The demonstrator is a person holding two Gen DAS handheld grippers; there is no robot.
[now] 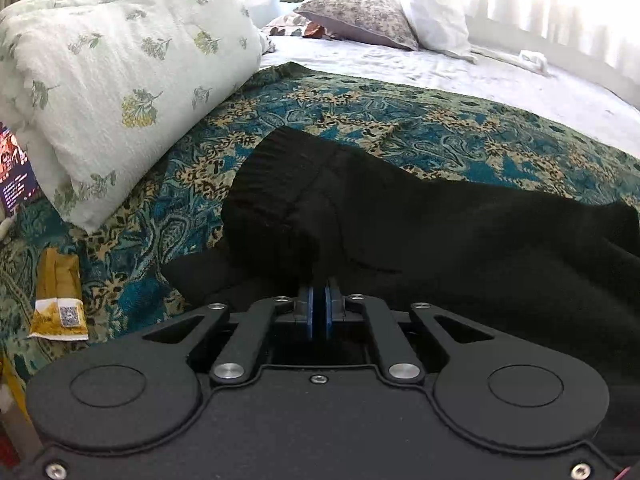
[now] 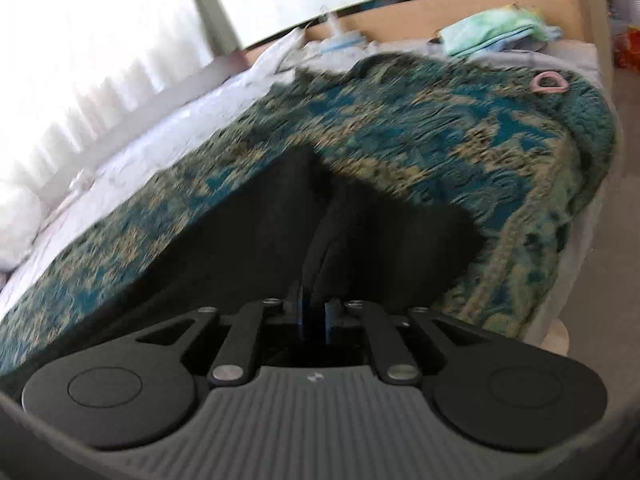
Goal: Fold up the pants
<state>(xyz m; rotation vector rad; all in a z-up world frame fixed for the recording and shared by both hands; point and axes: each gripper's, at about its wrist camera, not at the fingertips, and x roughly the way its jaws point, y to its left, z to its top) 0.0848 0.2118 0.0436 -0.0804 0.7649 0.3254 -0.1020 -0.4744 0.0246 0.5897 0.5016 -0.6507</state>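
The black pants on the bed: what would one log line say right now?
left gripper: shut on black pants | right gripper: fabric between jaws, grip unclear | surface: patterned teal bedspread | fold: unfinished

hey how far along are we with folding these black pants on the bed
Partway. Done: the black pants lie on the patterned bedspread with one layer already doubled over. In hand: the left gripper is shut on the cloth, and the right gripper has a fold between its narrowly parted jaws. Left: releasing, flattening the bunched edge, probably another fold.

Black tongs (image 1: pixel 319 280) with blue pads, silver screws, round hubs.
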